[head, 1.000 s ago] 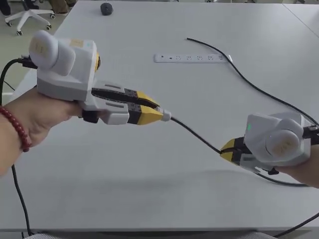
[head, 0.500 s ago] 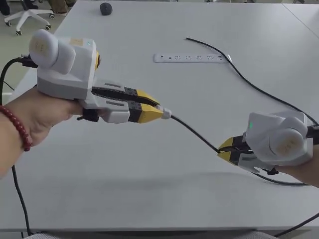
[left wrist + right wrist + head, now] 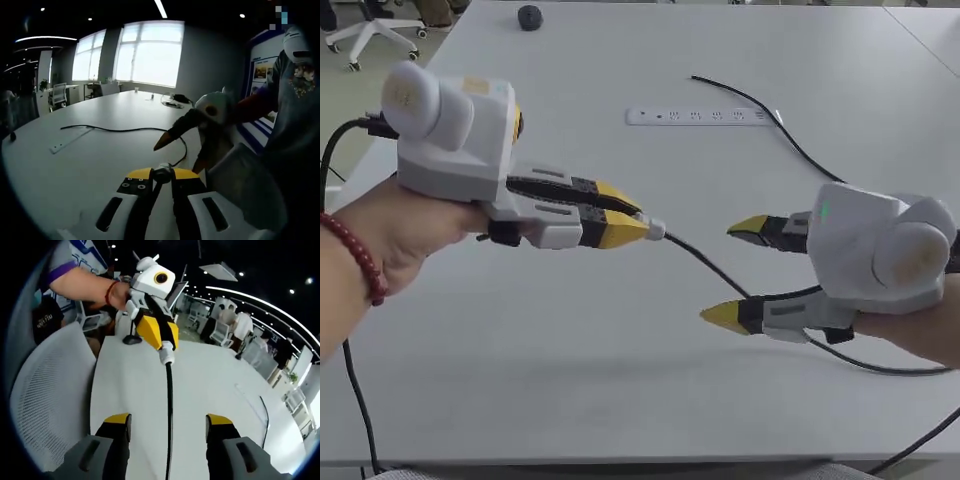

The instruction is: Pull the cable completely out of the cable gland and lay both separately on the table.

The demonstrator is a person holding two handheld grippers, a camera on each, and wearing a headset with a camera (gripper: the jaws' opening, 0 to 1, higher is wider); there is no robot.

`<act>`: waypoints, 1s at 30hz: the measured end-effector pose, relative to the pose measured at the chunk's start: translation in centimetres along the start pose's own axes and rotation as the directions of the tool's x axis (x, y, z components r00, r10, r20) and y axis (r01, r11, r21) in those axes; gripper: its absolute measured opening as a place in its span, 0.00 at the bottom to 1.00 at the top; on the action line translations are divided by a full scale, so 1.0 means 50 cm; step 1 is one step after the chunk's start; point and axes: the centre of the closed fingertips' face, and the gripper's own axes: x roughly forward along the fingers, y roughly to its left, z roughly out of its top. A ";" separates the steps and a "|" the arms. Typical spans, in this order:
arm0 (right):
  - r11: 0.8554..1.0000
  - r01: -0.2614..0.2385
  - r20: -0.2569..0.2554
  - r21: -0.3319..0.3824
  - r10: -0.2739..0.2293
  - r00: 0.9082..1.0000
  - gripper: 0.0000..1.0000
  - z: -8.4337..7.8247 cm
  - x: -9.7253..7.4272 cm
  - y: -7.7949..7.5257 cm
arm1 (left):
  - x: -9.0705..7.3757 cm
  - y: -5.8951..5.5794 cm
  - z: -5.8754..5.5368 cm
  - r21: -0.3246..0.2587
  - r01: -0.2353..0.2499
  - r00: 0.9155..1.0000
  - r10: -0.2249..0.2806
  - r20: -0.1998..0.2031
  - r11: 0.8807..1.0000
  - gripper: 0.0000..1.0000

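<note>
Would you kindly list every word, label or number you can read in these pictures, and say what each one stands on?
Nothing can be read.
Power strip: marks too small to read.
Blue wall poster: too blurred.
Shirt print: too blurred.

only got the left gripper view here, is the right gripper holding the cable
Observer: No. The right gripper is open; the cable runs between its jaws, touching neither.
Operator: is the cable out of the gland
Observer: No. The right gripper view shows it entering the cable gland, which the left gripper is shut on.
Operator: where does the rest go
Observer: In the head view it trails under the right gripper onto the table.
</note>
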 end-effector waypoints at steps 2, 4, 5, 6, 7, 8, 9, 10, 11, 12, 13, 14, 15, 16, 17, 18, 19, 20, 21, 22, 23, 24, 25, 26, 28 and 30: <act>1.000 0.013 0.020 -0.003 -0.013 1.000 0.71 0.014 0.001 -0.006 | 0.000 -0.001 -0.001 -0.001 0.000 1.000 0.000 0.000 1.000 0.15; 1.000 0.013 0.037 0.010 -0.013 0.999 0.71 0.026 0.001 -0.007 | 0.001 -0.001 -0.002 -0.001 0.002 1.000 -0.002 0.000 1.000 0.15; 1.000 0.013 0.050 0.004 -0.013 0.999 0.73 0.034 0.000 -0.007 | 0.001 -0.002 -0.002 -0.002 0.004 1.000 -0.004 -0.001 1.000 0.15; 1.000 0.014 0.059 0.001 -0.014 0.998 0.74 0.041 0.001 -0.005 | 0.002 -0.003 -0.003 -0.004 0.006 1.000 -0.006 0.000 1.000 0.15; 1.000 0.016 0.063 -0.003 -0.016 0.998 0.76 0.046 0.001 -0.005 | 0.003 -0.004 -0.003 -0.004 0.006 1.000 -0.006 0.001 1.000 0.15; 1.000 0.020 0.070 -0.008 -0.019 0.997 0.78 0.052 0.002 -0.005 | 0.003 -0.004 -0.004 -0.004 0.008 1.000 -0.008 0.000 1.000 0.15; 1.000 0.020 0.080 -0.010 -0.019 0.997 0.81 0.058 0.003 -0.004 | 0.004 -0.005 -0.005 -0.005 0.008 1.000 -0.008 0.000 1.000 0.15; 1.000 0.018 0.083 -0.012 -0.017 0.996 0.81 0.063 0.003 -0.003 | 0.005 -0.006 -0.005 -0.005 0.010 1.000 -0.010 0.001 1.000 0.15; 1.000 0.009 0.087 -0.013 -0.008 0.996 0.81 0.066 0.004 0.001 | 0.006 -0.006 -0.005 -0.006 0.011 1.000 -0.011 0.002 1.000 0.15; 1.000 0.010 0.083 -0.016 -0.009 0.996 0.81 0.068 0.005 0.003 | 0.007 -0.007 -0.006 -0.007 0.012 1.000 -0.012 0.000 1.000 0.15; 1.000 0.009 0.087 -0.026 -0.007 0.996 0.79 0.071 0.005 0.004 | 0.007 -0.007 -0.006 -0.007 0.012 1.000 -0.012 0.000 1.000 0.15; 1.000 -0.005 0.084 -0.030 0.007 0.996 0.74 0.072 0.006 0.006 | 0.008 -0.007 -0.005 -0.007 0.013 1.000 -0.013 0.003 1.000 0.15; 0.999 -0.003 0.080 -0.034 0.005 0.997 0.71 0.072 0.007 0.006 | 0.008 -0.007 -0.004 -0.008 0.014 1.000 -0.014 0.003 1.000 0.15; 0.999 0.001 0.082 -0.046 0.003 0.997 0.71 0.074 0.006 0.004 | 0.008 -0.007 -0.004 -0.006 0.014 1.000 -0.014 0.003 1.000 0.15; 0.999 -0.004 0.084 -0.039 0.007 0.996 0.72 0.078 0.007 0.005 | 0.009 -0.008 -0.003 -0.005 0.015 1.000 -0.015 0.003 1.000 0.15; 0.999 -0.011 0.086 -0.039 0.014 0.996 0.69 0.081 0.006 0.007 | 0.009 -0.008 -0.002 -0.007 0.015 1.000 -0.015 0.005 1.000 0.15; 0.999 -0.015 0.088 -0.046 0.019 0.996 0.66 0.084 0.006 0.009 | 0.009 -0.008 -0.002 -0.007 0.016 1.000 -0.016 0.005 1.000 0.15; 0.999 -0.011 0.085 -0.052 0.015 0.996 0.66 0.086 0.007 0.008 | 0.009 -0.008 -0.002 -0.006 0.016 1.000 -0.016 0.004 1.000 0.15; 0.998 -0.015 0.084 -0.060 0.020 0.996 0.64 0.089 0.007 0.008 | 0.009 -0.008 -0.003 -0.005 0.015 1.000 -0.015 0.003 1.000 0.15; 0.998 -0.022 0.079 -0.058 0.026 0.997 0.60 0.090 0.007 0.010 | 0.009 -0.008 -0.003 -0.006 0.017 1.000 -0.017 0.003 1.000 0.15; 0.998 -0.021 0.074 -0.061 0.025 0.997 0.56 0.090 0.009 0.009 | 0.010 -0.009 -0.003 -0.006 0.019 1.000 -0.019 0.003 1.000 0.15; 0.997 -0.026 0.072 -0.066 0.030 0.997 0.53 0.091 0.009 0.011 | 0.010 -0.010 -0.003 -0.004 0.019 1.000 -0.019 0.001 1.000 0.15; 0.997 -0.031 0.068 -0.071 0.036 0.997 0.49 0.092 0.009 0.012 | 0.011 -0.011 -0.004 -0.005 0.019 1.000 -0.019 0.000 1.000 0.15; 0.997 -0.030 0.059 -0.076 0.035 0.998 0.42 0.091 0.009 0.013 | 0.011 -0.012 -0.004 -0.008 0.023 1.000 -0.023 0.000 1.000 0.15; 0.995 -0.043 0.046 -0.092 0.047 0.998 0.35 0.090 0.011 0.017 | 0.013 -0.014 -0.006 -0.004 0.024 1.000 -0.024 -0.003 1.000 0.15; 0.993 -0.050 0.046 -0.103 0.055 0.997 0.28 0.092 0.011 0.021 | 0.014 -0.016 -0.006 -0.005 0.026 1.000 -0.026 -0.001 1.000 0.15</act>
